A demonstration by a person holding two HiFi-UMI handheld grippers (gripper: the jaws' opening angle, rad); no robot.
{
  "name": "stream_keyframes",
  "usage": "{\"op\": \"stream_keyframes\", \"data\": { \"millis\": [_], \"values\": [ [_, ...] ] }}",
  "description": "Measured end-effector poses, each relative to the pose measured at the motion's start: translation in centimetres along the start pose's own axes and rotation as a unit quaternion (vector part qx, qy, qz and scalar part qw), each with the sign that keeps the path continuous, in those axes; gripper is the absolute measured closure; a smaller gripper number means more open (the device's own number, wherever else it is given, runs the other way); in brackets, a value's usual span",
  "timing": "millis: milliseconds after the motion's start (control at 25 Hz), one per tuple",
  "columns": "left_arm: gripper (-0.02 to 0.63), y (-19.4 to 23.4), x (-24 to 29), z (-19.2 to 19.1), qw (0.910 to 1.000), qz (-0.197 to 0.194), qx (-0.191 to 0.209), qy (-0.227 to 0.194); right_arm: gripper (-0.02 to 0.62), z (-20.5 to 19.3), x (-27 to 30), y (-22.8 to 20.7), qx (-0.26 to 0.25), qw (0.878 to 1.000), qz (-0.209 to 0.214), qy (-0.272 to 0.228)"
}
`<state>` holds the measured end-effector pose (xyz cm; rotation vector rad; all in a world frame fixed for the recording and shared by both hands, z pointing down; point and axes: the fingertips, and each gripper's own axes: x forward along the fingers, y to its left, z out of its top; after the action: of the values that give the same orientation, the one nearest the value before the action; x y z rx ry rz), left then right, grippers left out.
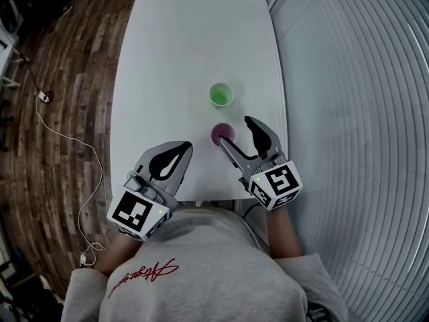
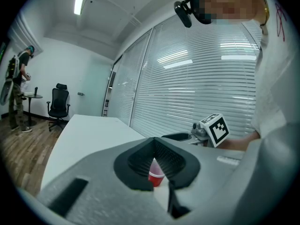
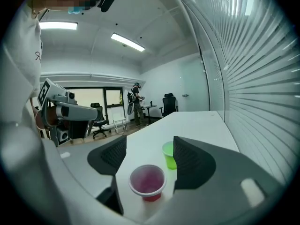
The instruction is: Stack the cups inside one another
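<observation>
fig. head view, with left and right gripper views: two cups on a white table [image 1: 174, 52], not yet nested.

(a) position. the red cup [image 1: 222, 135] stands upright near the table's near edge. the green cup [image 1: 221, 94] stands upright at 12 o'clock from it, apart from it and farther from me. in the right gripper view the red cup [image 3: 147, 182] is nearest, and the green cup [image 3: 169, 154] sits beyond it at about 1 o'clock, partly behind one jaw.

(b) grippers. my right gripper [image 1: 236, 130] is at roughly 4 o'clock of the red cup. its jaws are spread wide and grip nothing. the red cup lies low in the gap between them, and neither pad touches it. my left gripper [image 1: 175, 158] rests at about 8 o'clock of the red cup, jaws closed tip to tip and empty. the red cup [image 2: 156, 176] shows only through the slot behind the tips.

(c) contents. both cups look empty. the red cup's inside reads as a pale pink bare bottom, and the green cup's as plain green.

(d) handling, as a judgement. these look like small, thin-walled plastic cups, so i expect them to be light, springy under pressure and quick to skid or tip on the smooth top. i would take hold across the upper wall just under the rim, with pads on opposite sides. i would squeeze only enough to lift, since a hard pinch could push the mouth oval. the tapered sides should let one cup drop into the other.
</observation>
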<state>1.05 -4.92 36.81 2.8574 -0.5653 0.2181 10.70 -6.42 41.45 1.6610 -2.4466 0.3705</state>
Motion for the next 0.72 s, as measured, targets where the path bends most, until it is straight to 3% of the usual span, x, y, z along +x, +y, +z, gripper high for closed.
{"op": "stream_keyframes", "data": {
  "millis": [160,400,720],
  "values": [
    [0.612,0.4,0.1,-0.4,1.0000,0.007,-0.001,0.003,0.345,0.9,-0.1,-1.1,0.009,1.000,-0.010,-0.022],
    [0.612,0.8,0.4,-0.3,0.9999,0.015,-0.002,0.002,0.396,1.5,0.2,-2.5,0.007,0.999,-0.028,-0.027],
    [0.612,1.5,0.1,-0.3,0.9997,0.023,-0.005,0.006,0.430,1.6,1.1,-3.5,0.005,0.999,-0.037,-0.023]
  ]
}}
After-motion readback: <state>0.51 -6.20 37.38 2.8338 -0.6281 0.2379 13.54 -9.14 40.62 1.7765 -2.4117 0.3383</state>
